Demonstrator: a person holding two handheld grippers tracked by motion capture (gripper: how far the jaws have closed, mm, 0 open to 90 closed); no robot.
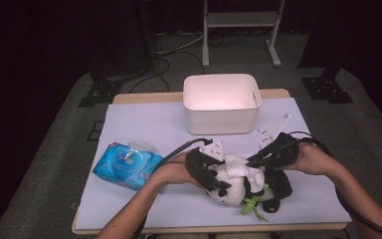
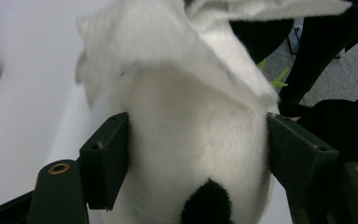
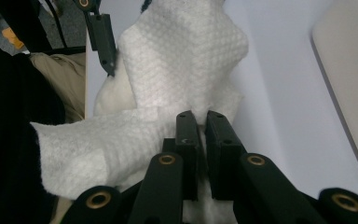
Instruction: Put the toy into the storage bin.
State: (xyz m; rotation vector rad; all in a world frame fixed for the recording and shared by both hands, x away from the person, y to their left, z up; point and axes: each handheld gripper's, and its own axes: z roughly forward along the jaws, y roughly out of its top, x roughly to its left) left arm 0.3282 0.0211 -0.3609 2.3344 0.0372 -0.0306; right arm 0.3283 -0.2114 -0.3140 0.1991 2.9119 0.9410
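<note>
Close to the near edge of the worktop, a little right of its middle, lies the plush panda — white head toward me, black limbs toward the right edge, a green sprig at its near side. My left gripper clamps the panda's head: in the left gripper view the jaws press into the white fur on both sides, spread wide by the bulk of the head, the black nose just below them. A white wipe is draped over the top of the panda. My right gripper pinches this wipe — in the right gripper view the jaws stand nearly together with the quilted cloth caught between them, the rest of it folding up and away over the plush. Toward the left edge lies a blue wipes pack with its lid flap raised. Beyond, at the far edge near the middle, sits a white bin.
</note>
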